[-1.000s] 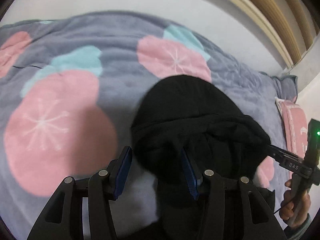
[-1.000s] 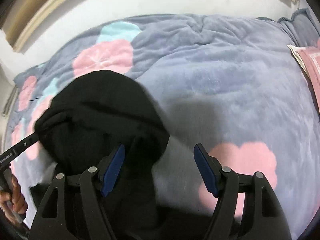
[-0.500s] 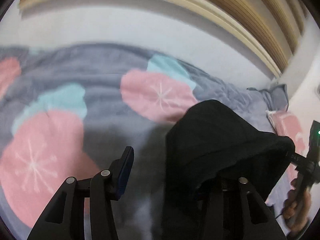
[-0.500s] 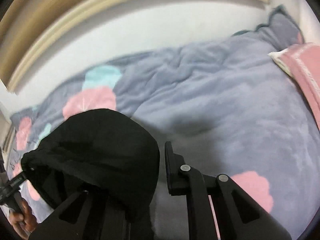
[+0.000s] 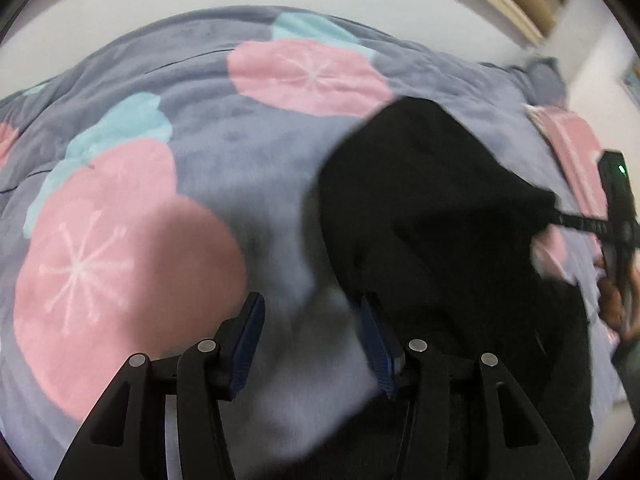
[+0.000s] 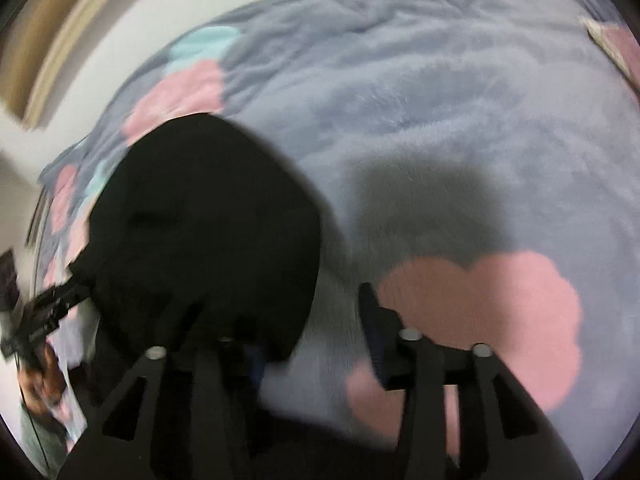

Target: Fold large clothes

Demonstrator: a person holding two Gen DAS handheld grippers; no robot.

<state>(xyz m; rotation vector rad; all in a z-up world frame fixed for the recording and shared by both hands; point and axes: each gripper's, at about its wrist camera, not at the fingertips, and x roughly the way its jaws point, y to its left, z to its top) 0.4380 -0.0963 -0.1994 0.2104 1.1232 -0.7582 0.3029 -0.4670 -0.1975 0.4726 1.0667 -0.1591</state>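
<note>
the black garment [image 5: 432, 216] is lying bunched on the grey blanket [image 5: 248, 152] with pink flowers. the left gripper [image 5: 310, 336] is hovering with its tongs apart, empty, the cloth just beside its right finger. the right gripper [image 6: 310, 320] is also spread apart, black cloth draping over its left finger.

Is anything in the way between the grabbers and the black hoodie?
Nothing visible is. The black hoodie already lies against the left gripper and drapes over the right gripper, with only the blanket underneath.
</note>
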